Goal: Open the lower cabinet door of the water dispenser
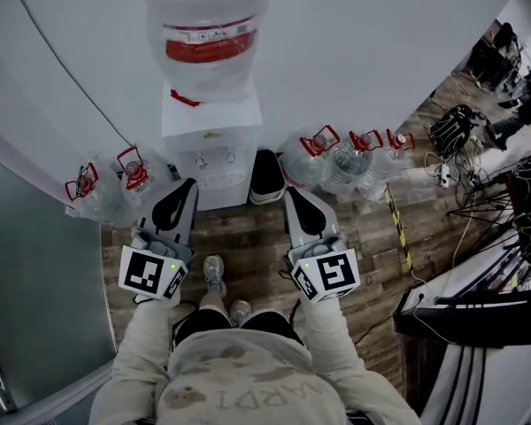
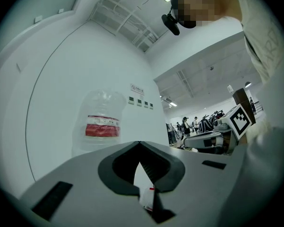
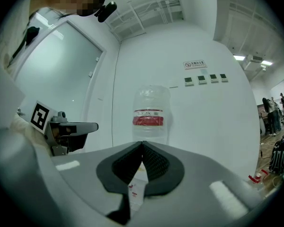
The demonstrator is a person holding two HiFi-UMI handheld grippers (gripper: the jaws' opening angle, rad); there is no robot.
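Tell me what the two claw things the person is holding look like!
The left claw and right claw match: they are pale grey, with black textured pads that narrow to a point. Each carries a white cube printed with black square markers. The person's sleeves are light beige.

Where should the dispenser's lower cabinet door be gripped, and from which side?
Judging from above: its free edge or a pull, approached level from the front. The water dispenser backs onto the wall, with bottles crowding both sides. The door, below the taps, is too foreshortened to show a handle.
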